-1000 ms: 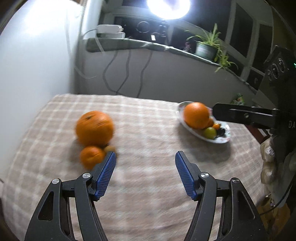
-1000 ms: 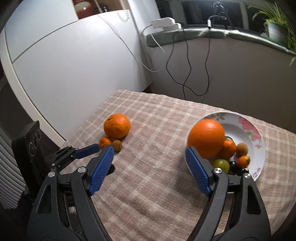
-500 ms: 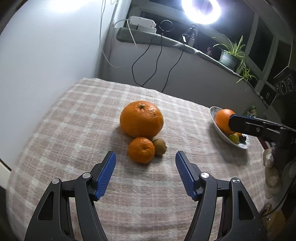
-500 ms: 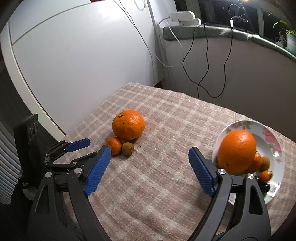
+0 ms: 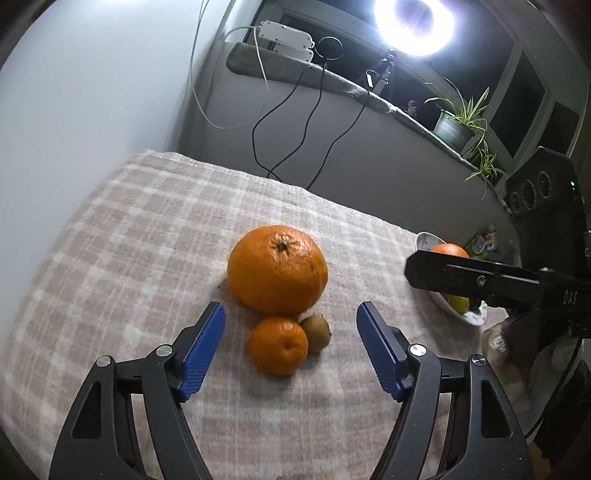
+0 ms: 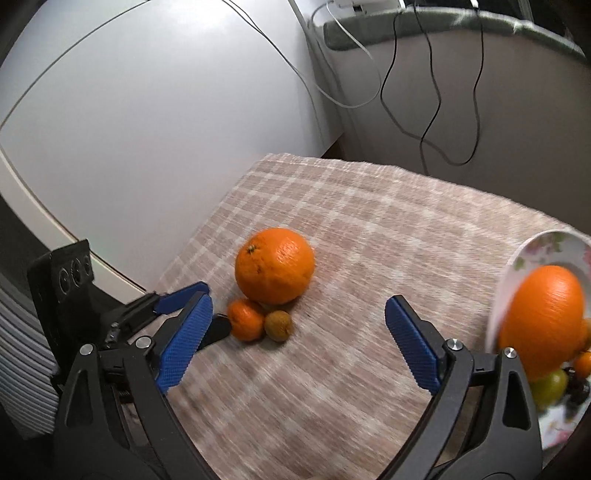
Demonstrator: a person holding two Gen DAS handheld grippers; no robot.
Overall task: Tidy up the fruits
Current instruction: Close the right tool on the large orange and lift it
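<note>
Partly cropped plate (image 6: 526,247), blurred checked cloth (image 6: 332,387), plate's dark fruits indistinct

A ring light (image 5: 413,22) is glaring white at the top of the left wrist view, blowing out its own centre and washing the white wall (image 5: 92,92) beside it. The window panes (image 5: 524,107) behind are showing black. A soft shadow is lying on the checked tablecloth (image 5: 147,229) beside the large orange (image 5: 277,269). In the right wrist view, the cloth's near part is smearing with motion blur, and the floral plate (image 6: 546,243) is blurring too. Both pictures are bending and darkening at the corners.
</note>
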